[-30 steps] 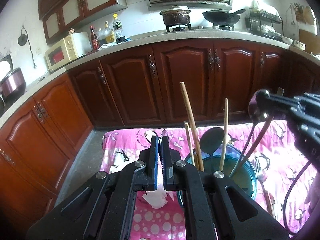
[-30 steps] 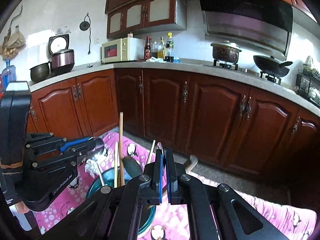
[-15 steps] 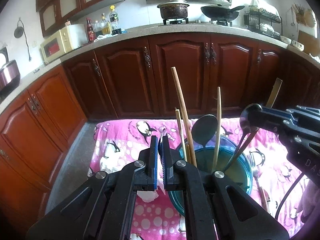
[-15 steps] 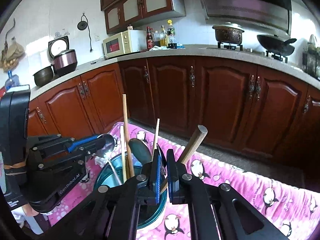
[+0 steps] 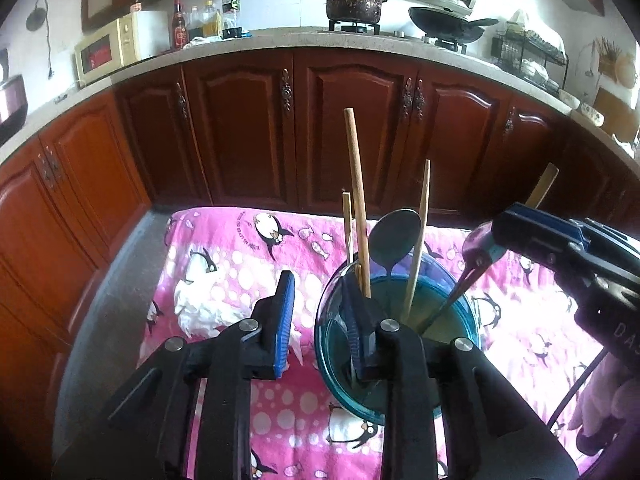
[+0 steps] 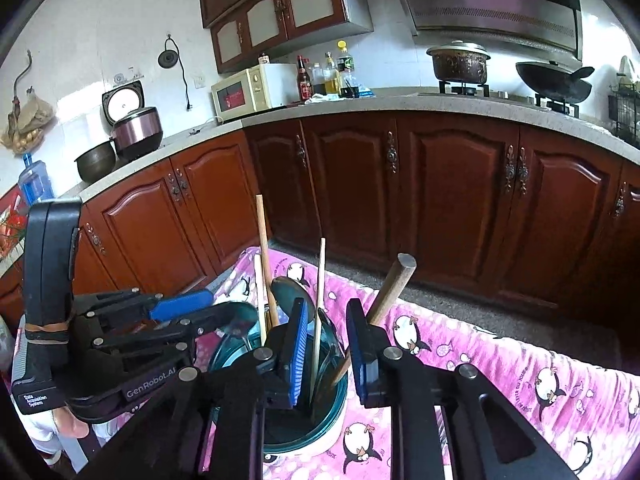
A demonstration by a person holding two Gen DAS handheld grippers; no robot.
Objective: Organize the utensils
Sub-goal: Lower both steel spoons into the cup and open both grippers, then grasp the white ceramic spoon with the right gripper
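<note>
Since a second ago both of your tools have gone from clamped shut to parting: the left hand-held gripper (image 5: 318,316) is opening with nothing pressed between its blue pads, and the right hand-held gripper (image 6: 328,354) is opening too. You look to be at the release step, with the utensils just dropped into the teal glass bowl (image 5: 460,304) on the pink penguin cloth (image 5: 224,256).

In the right wrist view a thin wooden stick (image 6: 319,308) and a thicker wooden handle (image 6: 394,284) stand in the gap between the right jaws, but the pads seem clear of them, though the fisheye angle makes that hard to judge.

The bowl holds a tall wooden stick (image 5: 357,204), a dark spoon (image 5: 394,236) standing bowl-end up, and a metal spoon (image 5: 478,246) leaning toward the right tool. They splay loosely and lean on the rim.

Your next move calls for backing both tools up and away without snagging the leaning handles, then looking for leftovers; a crumpled white tissue (image 5: 204,304) lies on the cloth beside the bowl.
</note>
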